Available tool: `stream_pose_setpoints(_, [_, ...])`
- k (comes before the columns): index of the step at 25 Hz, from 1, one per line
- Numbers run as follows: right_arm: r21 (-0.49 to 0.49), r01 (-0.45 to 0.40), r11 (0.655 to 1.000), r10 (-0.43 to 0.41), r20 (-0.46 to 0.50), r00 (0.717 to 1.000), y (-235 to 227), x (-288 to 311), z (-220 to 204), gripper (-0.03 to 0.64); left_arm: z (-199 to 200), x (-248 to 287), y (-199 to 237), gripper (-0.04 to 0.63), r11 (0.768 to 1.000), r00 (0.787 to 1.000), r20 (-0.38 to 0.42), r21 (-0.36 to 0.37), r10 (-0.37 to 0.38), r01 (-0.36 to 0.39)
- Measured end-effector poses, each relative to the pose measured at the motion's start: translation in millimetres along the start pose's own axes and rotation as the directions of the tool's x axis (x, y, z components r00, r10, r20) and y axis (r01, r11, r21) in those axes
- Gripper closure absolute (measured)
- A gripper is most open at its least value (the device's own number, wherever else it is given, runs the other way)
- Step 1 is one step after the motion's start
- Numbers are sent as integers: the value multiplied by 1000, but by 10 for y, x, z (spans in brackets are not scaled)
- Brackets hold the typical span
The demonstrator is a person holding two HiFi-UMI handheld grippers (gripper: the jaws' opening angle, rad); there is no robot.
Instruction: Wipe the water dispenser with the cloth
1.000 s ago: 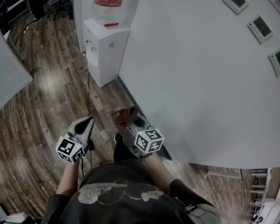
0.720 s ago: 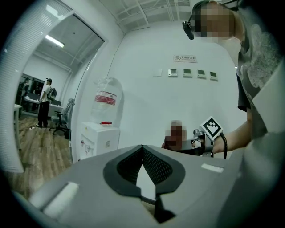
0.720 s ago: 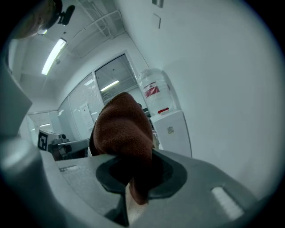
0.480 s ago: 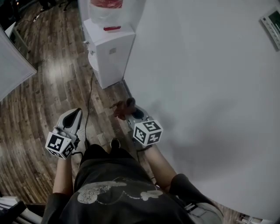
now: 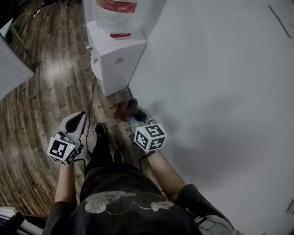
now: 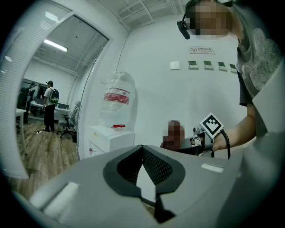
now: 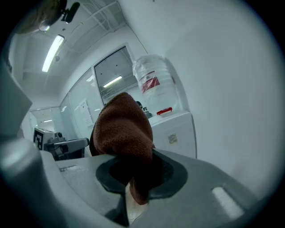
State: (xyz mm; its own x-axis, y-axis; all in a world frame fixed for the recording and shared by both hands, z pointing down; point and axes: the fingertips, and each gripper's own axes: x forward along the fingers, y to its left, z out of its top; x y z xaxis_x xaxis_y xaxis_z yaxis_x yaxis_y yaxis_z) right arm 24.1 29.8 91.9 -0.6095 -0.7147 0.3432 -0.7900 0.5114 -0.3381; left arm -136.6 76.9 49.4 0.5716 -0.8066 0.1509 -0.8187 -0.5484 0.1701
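- Lower left of the head view: the left gripper hangs low over the wood floor. In its own view the tips meet and nothing sits between them.
- Centre of the head view: the right gripper is clamped on the cloth. In the right gripper view the cloth is a rust-brown, nubby wad that bulges above the jaws, with a short tail pinched between them.
- Upper middle of the head view: the dispenser stands against the white wall, well apart from the cloth. It is a plain white cabinet with a small tap on its left face and a red strip on top. A clear bottle with a red label is upended on it.
- The step looks like the approach, as the cloth has not reached the cabinet.
- The next move calls for closing in, lifting the right gripper and pressing the wad flat on the top or front panel. The bottle should be kept clear.
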Motion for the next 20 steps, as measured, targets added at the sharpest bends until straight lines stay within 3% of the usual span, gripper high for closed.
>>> stream_pose_setpoints(4, [-45, 18, 999, -15, 55, 998, -151, 688, 472, 558, 204, 437, 485, 580, 1000, 1000, 25, -16, 4, -3])
stream_pose_setpoints(8, [-101, 0, 995, 11, 112, 994, -235, 1464, 901, 558, 273, 809, 1019, 580, 999, 999, 52, 41, -4, 1])
stream_pose_setpoints(10, [-150, 2, 989, 16, 117, 993, -333, 1841, 981, 558, 284, 988, 1239, 580, 1000, 999, 45, -2, -6, 6])
stream_pose_setpoints(13, [-205, 3, 979, 19, 106, 994, -529, 2304, 950, 557, 187, 1256, 1556, 580, 993, 999, 48, -112, -13, 19])
stream_pose_setpoints(20, [-137, -26, 990, 41, 107, 993, -918, 2674, 255, 556, -697, 1535, 1892, 580, 991, 1000, -12, -135, 8, -9])
